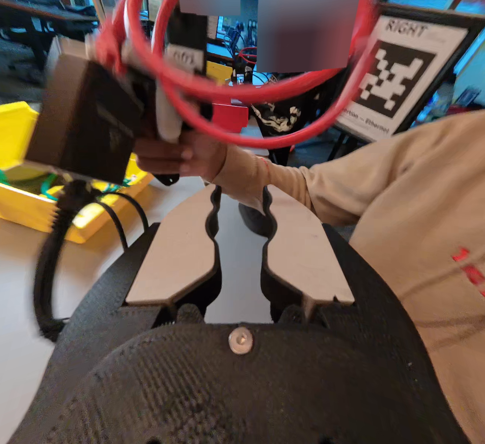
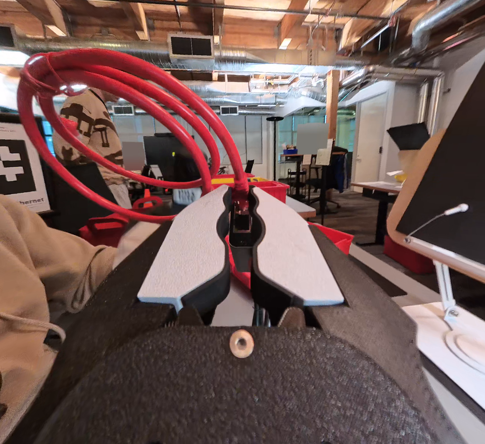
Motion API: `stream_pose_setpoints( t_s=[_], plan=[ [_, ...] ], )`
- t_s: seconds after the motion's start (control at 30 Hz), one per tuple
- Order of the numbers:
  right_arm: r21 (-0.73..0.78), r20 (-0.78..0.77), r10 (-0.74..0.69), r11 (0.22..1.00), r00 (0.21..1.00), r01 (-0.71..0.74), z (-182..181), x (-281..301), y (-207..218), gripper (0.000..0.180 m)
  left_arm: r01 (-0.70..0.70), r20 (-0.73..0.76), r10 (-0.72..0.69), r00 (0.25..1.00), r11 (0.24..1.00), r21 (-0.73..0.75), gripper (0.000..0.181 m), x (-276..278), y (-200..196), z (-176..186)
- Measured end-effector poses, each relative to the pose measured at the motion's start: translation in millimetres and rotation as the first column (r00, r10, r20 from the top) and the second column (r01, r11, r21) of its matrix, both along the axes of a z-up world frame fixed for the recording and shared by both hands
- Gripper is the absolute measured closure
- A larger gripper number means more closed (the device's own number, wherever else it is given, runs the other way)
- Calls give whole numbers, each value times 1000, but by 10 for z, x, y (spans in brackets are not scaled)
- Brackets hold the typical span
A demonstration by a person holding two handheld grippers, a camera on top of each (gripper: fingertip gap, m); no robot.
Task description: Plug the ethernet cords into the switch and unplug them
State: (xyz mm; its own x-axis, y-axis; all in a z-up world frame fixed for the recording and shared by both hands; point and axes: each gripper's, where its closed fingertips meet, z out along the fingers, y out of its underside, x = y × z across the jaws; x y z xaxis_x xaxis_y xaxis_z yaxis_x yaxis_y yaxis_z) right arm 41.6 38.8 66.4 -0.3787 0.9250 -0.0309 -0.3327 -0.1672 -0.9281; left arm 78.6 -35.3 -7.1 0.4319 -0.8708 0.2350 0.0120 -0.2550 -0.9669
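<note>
My right gripper (image 2: 242,196) points up and is shut on the plug end (image 2: 242,192) of a red ethernet cord (image 2: 91,57). The cord loops in a coil up and to the left. A small dark part (image 2: 240,229) sits between the fingers below the plug; I cannot tell what it is. In the left wrist view the right gripper's black body (image 1: 86,121) is blurred at the upper left, held in a hand (image 1: 183,158), with the red coil (image 1: 236,95) above it. My left gripper (image 1: 241,191) is open and empty over the grey table. No switch shows.
A yellow bin (image 1: 15,129) with green cords stands at the left. A framed marker sign (image 1: 393,76) stands at the right. A beige sleeve (image 1: 393,181) crosses the left wrist view. Red bins (image 2: 270,189) and a white lamp stand (image 2: 446,297) show in the right wrist view. The grippers' ends are close to 11 centimeters from one another.
</note>
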Motion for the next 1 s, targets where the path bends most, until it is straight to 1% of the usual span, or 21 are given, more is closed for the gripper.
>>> stream_pose_setpoints(
  t_s=[0.07, 0.1, 0.17, 0.2, 0.23, 0.27, 0.3, 0.37, 0.43, 0.47, 0.57, 0.67, 0.73, 0.8, 0.87, 0.9, 1.0],
  plan=[
    [1, -51, -17, 1000, 999, 17, 123, 71, -24, 169, -19, 127, 30, 991, 996, -87, 144, 186, 253, -241],
    [7, -71, -17, 1000, 997, 17, 174, 99, -51, 169, -24, 214, 52, 975, 991, -132, 142, 226, 366, -302],
    [4, -122, -2, 1000, 993, 3, 259, 145, -122, 169, -29, 407, 93, 909, 986, -162, 139, 180, 538, -223],
    [-6, -153, 16, 1000, 988, -17, 290, 158, -166, 169, -57, 488, 112, 865, 990, -125, 136, 88, 600, -97],
    [-16, -173, 31, 999, 985, -34, 301, 153, -204, 168, -108, 539, 125, 833, 992, -62, 137, -21, 639, 47],
    [-19, -185, 41, 999, 982, -46, 301, 139, -233, 168, -172, 556, 137, 820, 985, 11, 135, -121, 657, 177],
    [-20, -192, 54, 998, 980, -59, 289, 122, -259, 168, -226, 551, 145, 822, 971, 81, 133, -197, 655, 285],
    [-38, -175, 96, 994, 980, -104, 220, 61, -292, 168, -269, 540, 135, 831, 947, 176, 132, -299, 588, 461],
    [-69, -166, 139, 986, 976, -153, 149, -2, -318, 168, -338, 516, 186, 836, 916, 216, 139, -462, 556, 543],
    [-76, -161, 150, 984, 975, -164, 125, -23, -323, 168, -340, 488, 190, 852, 909, 240, 141, -513, 524, 543],
    [-46, -86, 155, 986, 984, -160, 29, -90, -336, 169, -335, 430, 199, 881, 903, 270, 145, -648, 423, 541],
    [-67, -45, 199, 977, 979, -201, -12, -118, -363, 169, -337, 461, 180, 869, 897, 286, 155, -767, 290, 680],
    [-68, -30, 200, 977, 979, -201, -25, -135, -372, 169, -343, 436, 199, 878, 897, 280, 153, -782, 278, 672],
    [-63, -2, 209, 976, 978, -208, -48, -148, -394, 169, -337, 442, 188, 877, 897, 287, 154, -782, 249, 654],
    [-47, 19, 211, 977, 977, -210, -72, -162, -426, 168, -333, 463, 171, 870, 896, 294, 148, -790, 231, 658],
    [-41, 22, 207, 978, 978, -206, -81, -171, -437, 168, -333, 468, 169, 867, 896, 293, 151, -799, 233, 661],
    [-33, 39, 205, 978, 978, -204, -101, -184, -444, 168, -315, 446, 162, 880, 903, 294, 152, -803, 222, 641]
  ],
)
